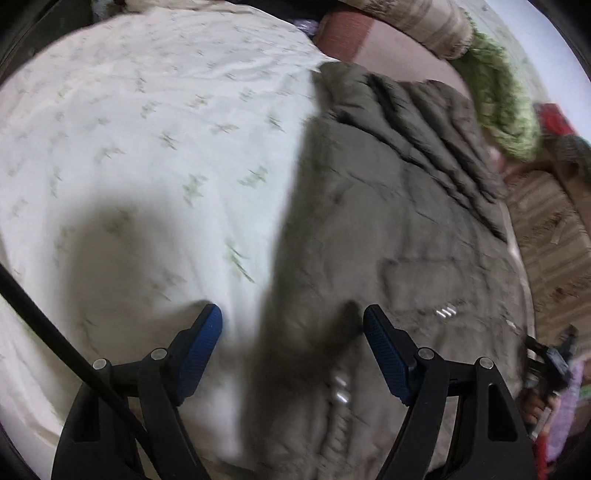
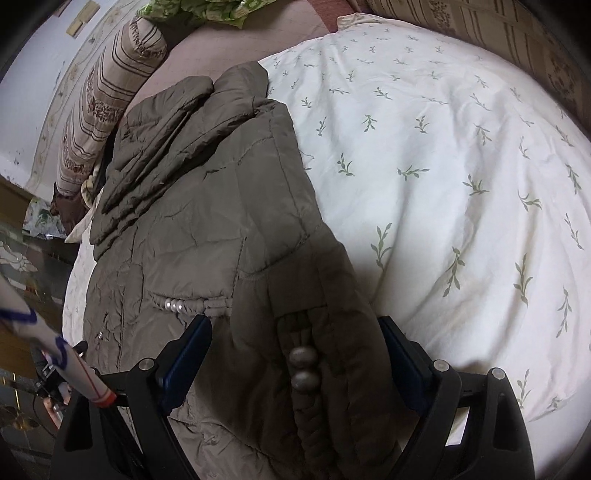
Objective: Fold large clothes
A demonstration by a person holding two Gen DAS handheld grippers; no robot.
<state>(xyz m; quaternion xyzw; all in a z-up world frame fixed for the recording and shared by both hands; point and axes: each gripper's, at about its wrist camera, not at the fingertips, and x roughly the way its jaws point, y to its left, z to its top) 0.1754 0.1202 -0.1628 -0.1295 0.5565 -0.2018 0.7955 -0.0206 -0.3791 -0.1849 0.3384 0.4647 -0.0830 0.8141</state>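
A puffy olive-brown jacket (image 2: 192,221) lies on a white bed sheet with green sprigs (image 2: 443,147), its sleeves folded over its upper part. Bead trim (image 2: 303,365) runs down a raised fold near me. My right gripper (image 2: 295,332) stands wide open, and that fold lies between its blue pads without being squeezed. In the blurred left wrist view the jacket (image 1: 388,221) fills the right half over the sheet (image 1: 147,129). My left gripper (image 1: 291,321) is open above the jacket's left edge, one finger over the sheet, the other over the fabric, nothing held.
A striped bolster (image 2: 107,92) and a green patterned cloth (image 2: 207,11) lie beyond the jacket's far end. A pinkish mattress surface (image 1: 399,48) shows at the head. A person's sleeve (image 2: 44,332) enters at the lower left of the right wrist view.
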